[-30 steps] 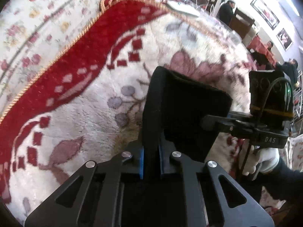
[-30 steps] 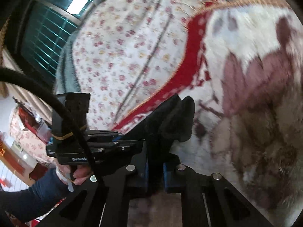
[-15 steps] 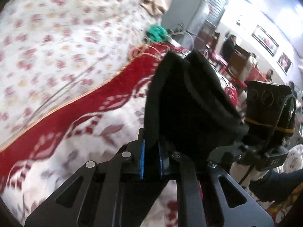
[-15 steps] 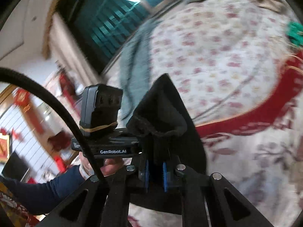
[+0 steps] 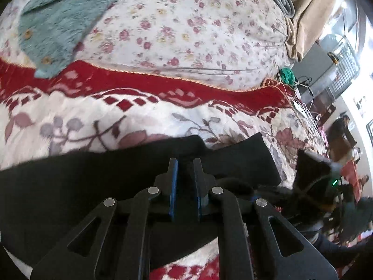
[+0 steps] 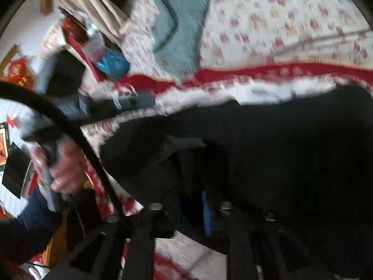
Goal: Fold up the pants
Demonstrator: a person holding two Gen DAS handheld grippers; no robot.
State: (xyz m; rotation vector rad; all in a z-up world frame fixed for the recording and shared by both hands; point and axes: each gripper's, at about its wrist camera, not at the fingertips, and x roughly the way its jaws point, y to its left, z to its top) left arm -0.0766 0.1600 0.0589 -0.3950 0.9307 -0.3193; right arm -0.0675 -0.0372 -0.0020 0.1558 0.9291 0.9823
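The black pants (image 5: 93, 177) lie stretched across a white, red-patterned blanket (image 5: 116, 116). My left gripper (image 5: 185, 163) sits over their upper edge, its blue-padded jaws a small gap apart with no cloth pinched between the tips. In the right wrist view the pants (image 6: 279, 140) fill the right half and the frame is blurred. My right gripper (image 6: 198, 163) is buried in black cloth; one blue pad (image 6: 206, 210) shows, and whether it grips is unclear. The other gripper's handle (image 6: 112, 103) and the hand holding it (image 6: 63, 163) show at left.
A teal fleece garment (image 5: 58, 18) lies on the floral bedsheet (image 5: 186, 35) beyond the blanket's red border. A green bundle and cables (image 5: 288, 74) sit at the far right corner. People and furniture stand at far right (image 5: 340, 135).
Both grippers swung the lifted pants edge over and down onto the blanket. The pants, held up and bunched before, now lie flat. My left jaws, shut on cloth before, now stand slightly apart.
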